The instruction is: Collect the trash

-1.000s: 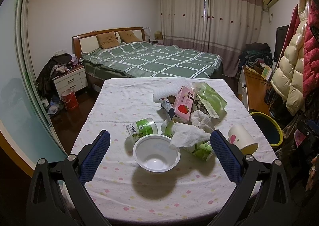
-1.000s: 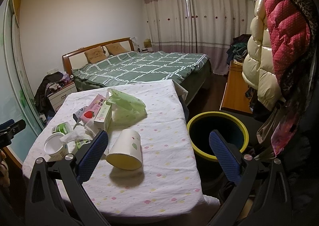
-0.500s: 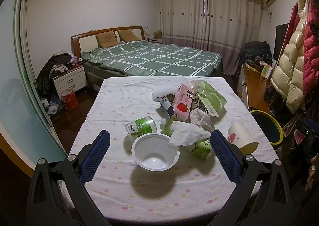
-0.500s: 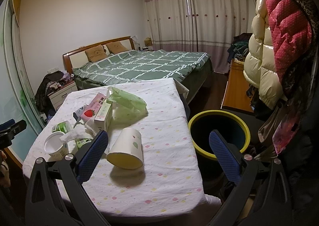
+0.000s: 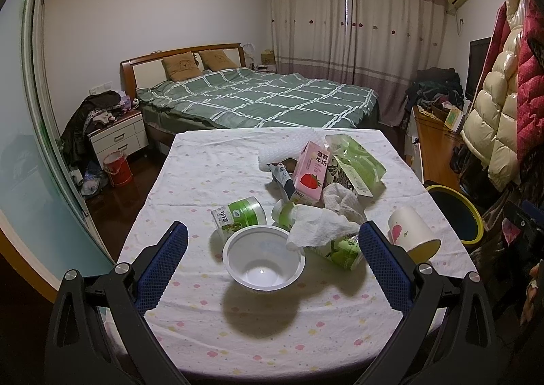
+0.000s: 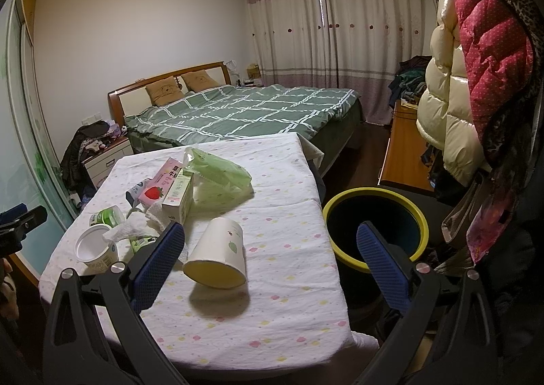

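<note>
The left gripper (image 5: 272,257) hangs above the near edge of the table (image 5: 258,334) with its blue fingers (image 5: 162,264) spread wide and nothing between them, the white plastic bowl (image 5: 263,262) standing upright on the cloth framed in the gap. The right gripper (image 6: 270,257) is likewise spread wide and empty, one finger over the table's right side and the other over the yellow-rimmed bin (image 6: 375,225) that stands on the floor just beside the table. Close ahead of it a white paper cup (image 6: 217,257) lies on its side, mouth toward the camera. Beyond the bowl a crumpled white tissue (image 5: 319,228) drapes over a green cup (image 5: 340,250) lying on its side, and a green can (image 5: 239,216) lies tipped just left of them. Farther back stand a pink strawberry milk carton (image 5: 311,172) and a green plastic bag (image 5: 357,164), touching one another, with what may be a tube or wrapper (image 5: 282,177) partly hidden beside the carton. Past the table is a bed with a green checked cover (image 5: 258,99), and closed curtains (image 5: 357,31) behind it.
</note>
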A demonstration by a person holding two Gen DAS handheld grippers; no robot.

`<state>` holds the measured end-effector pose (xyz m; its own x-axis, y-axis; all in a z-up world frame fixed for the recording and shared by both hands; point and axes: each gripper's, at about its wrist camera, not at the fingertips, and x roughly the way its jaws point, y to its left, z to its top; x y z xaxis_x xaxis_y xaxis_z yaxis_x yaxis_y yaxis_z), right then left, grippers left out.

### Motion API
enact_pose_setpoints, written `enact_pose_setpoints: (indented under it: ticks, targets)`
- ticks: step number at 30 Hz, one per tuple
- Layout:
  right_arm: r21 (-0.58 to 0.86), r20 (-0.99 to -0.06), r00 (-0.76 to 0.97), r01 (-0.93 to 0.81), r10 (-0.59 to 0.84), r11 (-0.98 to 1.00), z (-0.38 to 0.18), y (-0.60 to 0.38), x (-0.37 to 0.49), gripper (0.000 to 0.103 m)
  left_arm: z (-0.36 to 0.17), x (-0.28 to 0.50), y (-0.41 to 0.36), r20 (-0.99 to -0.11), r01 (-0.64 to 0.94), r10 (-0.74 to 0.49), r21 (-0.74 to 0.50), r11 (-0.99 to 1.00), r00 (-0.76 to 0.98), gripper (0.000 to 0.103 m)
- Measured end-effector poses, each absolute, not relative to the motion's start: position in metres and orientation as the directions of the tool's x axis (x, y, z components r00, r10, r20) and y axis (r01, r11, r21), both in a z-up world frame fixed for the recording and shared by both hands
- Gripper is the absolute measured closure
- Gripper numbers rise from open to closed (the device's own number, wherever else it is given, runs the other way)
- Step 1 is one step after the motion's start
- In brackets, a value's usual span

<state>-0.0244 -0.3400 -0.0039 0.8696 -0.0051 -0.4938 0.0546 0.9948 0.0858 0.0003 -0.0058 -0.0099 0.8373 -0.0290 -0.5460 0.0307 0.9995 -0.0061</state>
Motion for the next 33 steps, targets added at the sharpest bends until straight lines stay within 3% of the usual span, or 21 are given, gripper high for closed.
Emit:
enact_pose_setpoints:
  ticks: [20, 31, 32, 33]
  targets:
    - [0.071, -0.532, 0.847, 0.034, 0.009, 0.997, -0.014, -0.336, 0.003, 0.006, -0.019, 0.014, -0.005, -0.565, 0.058, -0.057, -0.016, 0.998, 0.823, 0.004]
    - [0.023, -0.529, 0.834, -0.17, 0.156, 0.985, -0.006, -0.302, 0.088, 0.006, -0.029, 0.037, -0.006, -0.589, 0.066, -0.062, -0.015, 0.998, 0.806, 0.004]
    - [0.008, -0.537, 0.828, -0.188, 0.163, 0.982, -0.005, -0.298, 0.1, 0.008, -0.03, 0.04, -0.006, -0.593, 0.066, -0.063, -0.017, 0.998, 0.803, 0.004]
    - [-0.006, -0.543, 0.822, -0.208, 0.171, 0.978, -0.005, -0.293, 0.112, 0.017, -0.032, 0.043, -0.005, -0.597, 0.066, -0.065, -0.02, 0.998, 0.8, 0.004]
